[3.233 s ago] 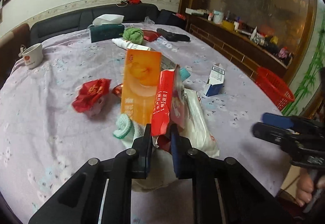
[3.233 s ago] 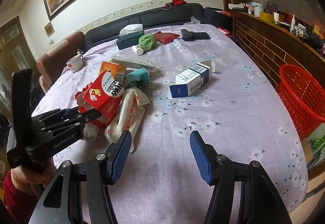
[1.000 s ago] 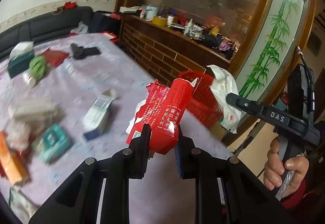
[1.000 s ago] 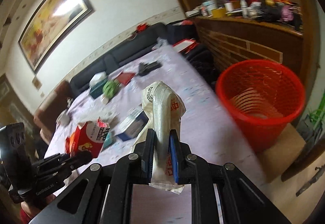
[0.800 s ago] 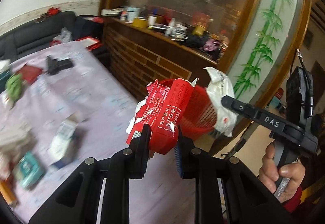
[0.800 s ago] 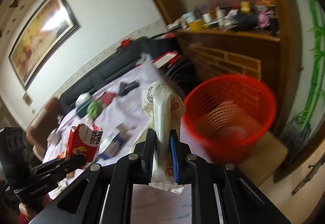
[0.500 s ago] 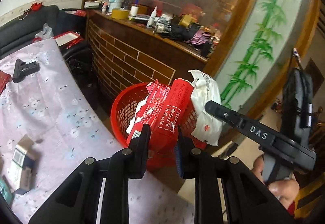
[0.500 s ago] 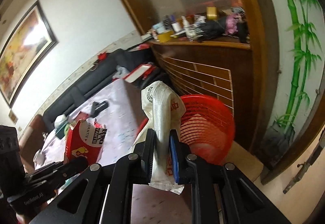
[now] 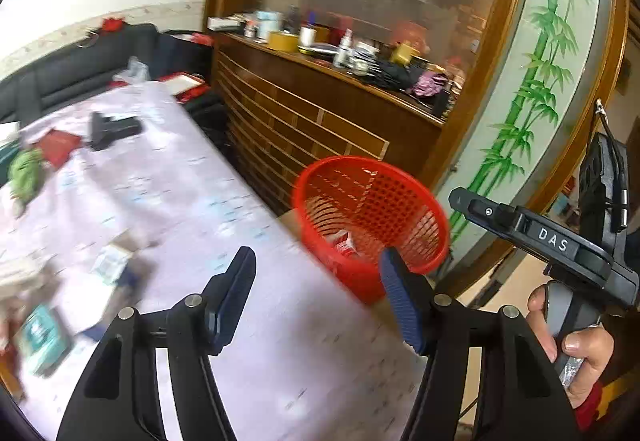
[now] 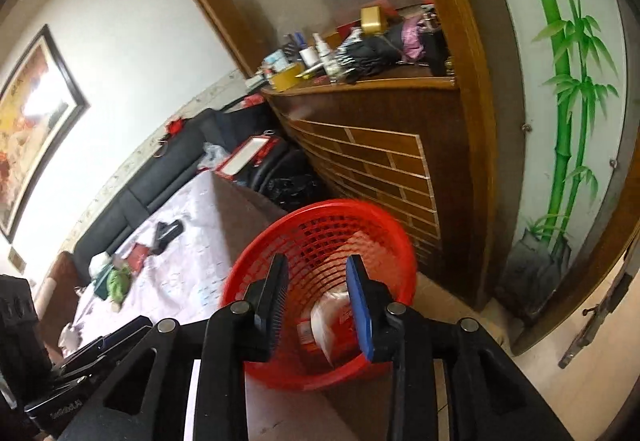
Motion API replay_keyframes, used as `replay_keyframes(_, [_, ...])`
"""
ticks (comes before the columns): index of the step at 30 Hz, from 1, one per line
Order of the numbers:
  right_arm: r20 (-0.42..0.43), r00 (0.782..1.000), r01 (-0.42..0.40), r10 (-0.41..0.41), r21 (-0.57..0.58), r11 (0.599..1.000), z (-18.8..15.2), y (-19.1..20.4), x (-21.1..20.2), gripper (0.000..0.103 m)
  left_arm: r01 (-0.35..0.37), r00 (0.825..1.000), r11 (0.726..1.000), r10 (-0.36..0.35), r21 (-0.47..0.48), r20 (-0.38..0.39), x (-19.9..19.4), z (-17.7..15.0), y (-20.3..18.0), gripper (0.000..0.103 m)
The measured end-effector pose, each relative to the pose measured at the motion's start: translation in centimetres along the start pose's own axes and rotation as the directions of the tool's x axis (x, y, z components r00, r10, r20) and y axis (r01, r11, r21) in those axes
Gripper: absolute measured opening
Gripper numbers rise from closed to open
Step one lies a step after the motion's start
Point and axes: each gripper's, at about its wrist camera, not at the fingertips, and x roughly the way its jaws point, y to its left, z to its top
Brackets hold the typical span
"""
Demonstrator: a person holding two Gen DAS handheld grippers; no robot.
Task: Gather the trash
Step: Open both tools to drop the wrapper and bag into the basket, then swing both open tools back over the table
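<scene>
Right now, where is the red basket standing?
The red basket stands on the floor off the edge of the table, in front of the brick-pattern wooden cabinet. In the right wrist view it lies just beyond the right claw.

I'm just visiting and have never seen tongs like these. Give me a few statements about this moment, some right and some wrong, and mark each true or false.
1. The left tongs grip a red packet. False: nothing is between them, and their jaws are opening.
2. The red basket stands on the floor beside the table. True.
3. The basket is bare inside. False: a white wrapper and a red packet lie in it.
4. The right tongs hang above the basket with nothing between them. True; their jaws are opening.
5. A green knitted item lies on the table's far part. True.
6. The basket is blue. False: it is red.
</scene>
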Motion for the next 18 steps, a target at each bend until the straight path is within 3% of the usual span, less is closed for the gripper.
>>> replay_keyframes(2, [-0.004,1.0,-0.024,0.024,-0.025,0.999,-1.1,1.5,-0.7,0.045,-0.027,1.0,1.0,0.027,-0.001,0.003,-1.7,-1.3,0.9,0.063])
replay_keyframes(4, [-0.017,0.998,-0.054,0.053,-0.058,0.997,-2.5,3.3,-1.1,0.049,-0.044,0.999,0.999,0.045,-0.012,0.009,-3.5,-2.8,2.1,0.064])
replay_keyframes(12, [-0.167,0.975,-0.176,0.144,-0.199,0.964,-9.1,11.3,0.5,0.05,-0.161,0.986,0.981,0.164,-0.103,0.02,-9.6,-8.5,8.4,0.064])
replay_keyframes(18, [-0.272,0.946,-0.248,0.175,-0.266,0.931,-13.3,16.0,2.3,0.05,-0.264,0.958,0.934,0.283,-0.242,0.05,-15.7,-13.0,13.7,0.065])
